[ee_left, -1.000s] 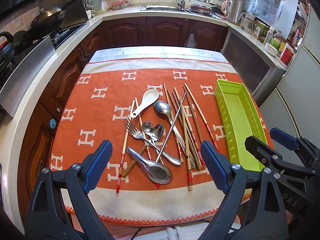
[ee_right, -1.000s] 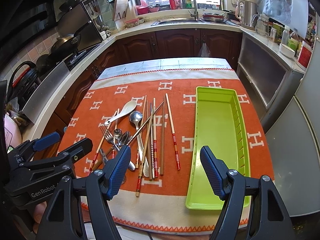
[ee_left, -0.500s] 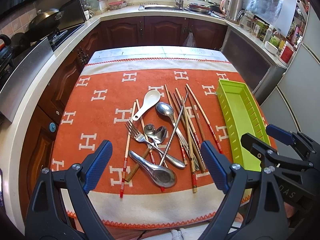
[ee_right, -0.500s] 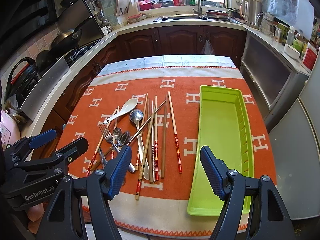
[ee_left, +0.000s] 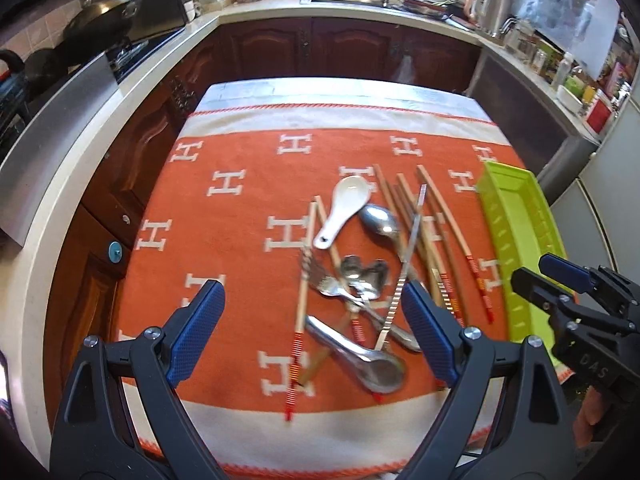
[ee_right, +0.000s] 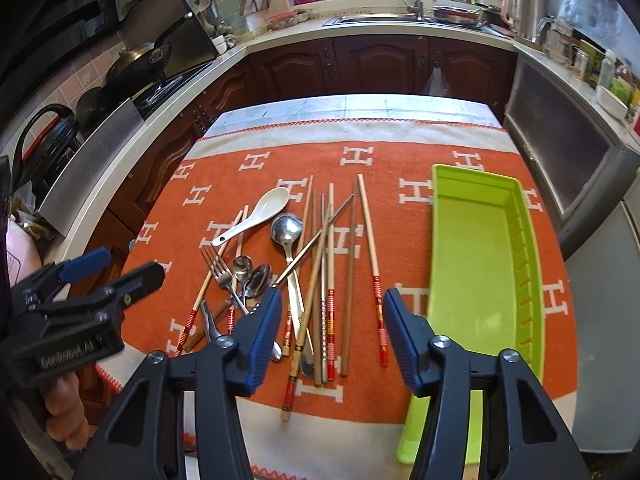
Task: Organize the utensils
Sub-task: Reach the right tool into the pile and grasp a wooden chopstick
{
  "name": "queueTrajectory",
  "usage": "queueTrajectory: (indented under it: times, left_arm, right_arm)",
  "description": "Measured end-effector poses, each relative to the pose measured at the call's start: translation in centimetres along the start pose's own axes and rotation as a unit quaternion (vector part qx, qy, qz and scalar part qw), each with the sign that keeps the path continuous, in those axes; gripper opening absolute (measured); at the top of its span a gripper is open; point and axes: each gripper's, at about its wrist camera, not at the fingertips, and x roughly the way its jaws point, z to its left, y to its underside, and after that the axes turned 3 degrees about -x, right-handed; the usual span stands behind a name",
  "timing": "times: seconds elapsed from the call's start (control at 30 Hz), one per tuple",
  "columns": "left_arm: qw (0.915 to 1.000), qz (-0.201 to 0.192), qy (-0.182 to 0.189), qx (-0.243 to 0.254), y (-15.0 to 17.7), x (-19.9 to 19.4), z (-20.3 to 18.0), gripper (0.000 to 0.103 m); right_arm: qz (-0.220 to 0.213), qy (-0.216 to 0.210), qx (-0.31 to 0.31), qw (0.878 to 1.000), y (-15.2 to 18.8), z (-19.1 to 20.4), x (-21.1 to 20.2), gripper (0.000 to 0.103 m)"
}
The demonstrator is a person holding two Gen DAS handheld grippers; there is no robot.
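Right wrist view gave the clearest look at the layout: an orange blanket (ee_right: 400, 240) with white H marks covered the table, and on it a long green tray (ee_right: 516, 240) lay to the right, nothing in it as far as I could see. Left of the tray sat the heap of utensils, not touching it: a fan of chopsticks (ee_right: 330, 264) crossing one another, a metal spoon (ee_right: 286, 228), a white ceramic spoon (ee_right: 256, 216), a fork (ee_right: 218, 270) and two small teaspoons (ee_right: 252, 274).

Both tools were released and held nothing. The right gripper (ee_right: 330, 336) hung with its fingers spread above the near ends of the chopsticks; the left gripper (ee_left: 312, 332) was spread wide above the near end of the pile, over a large metal ladle-like spoon (ee_left: 356, 354).

I judged the sorting had not begun, and this was the approach to a first pick. The next move seemed to call for lowering one gripper onto a single piece, probably an outer chopstick lying free of the tangle, and closing without dragging its neighbours.

Left wrist view was smeared by motion, so the fork and teaspoons ran together there. The tray's near end was cut off behind the right gripper's finger (ee_right: 408, 344), and which chopsticks lay underneath I could not tell.
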Motion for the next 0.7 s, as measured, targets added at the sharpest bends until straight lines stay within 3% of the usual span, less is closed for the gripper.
queueTrajectory:
  times: [0.2,0.33,0.53,0.7]
  left_arm:
    - [0.9995,0.023,0.013,-0.015,-0.6,2.8,3.9,0.087]
    - [0.9985,0.039,0.031,-0.024,-1.2,4.7,5.4,0.069]
    - [0.9962,0.063,0.054,-0.026,-1.6,7.2,6.2,0.054]
    - [0.9936,0.089,0.065,-0.023,-0.7,9.2,6.1,0.052]
  right_arm:
    - [0.018,-0.021,-0.008,1.0,-1.4,1.2,3.6,0.037]
    - [0.042,-0.044,-0.005,0.998,-2.3,1.5,6.7,0.025]
    - [0.084,-0.063,0.013,0.994,-2.8,1.0,11.2,0.015]
    - [0.102,-0.052,0.017,0.993,-3.1,0.9,14.2,0.014]
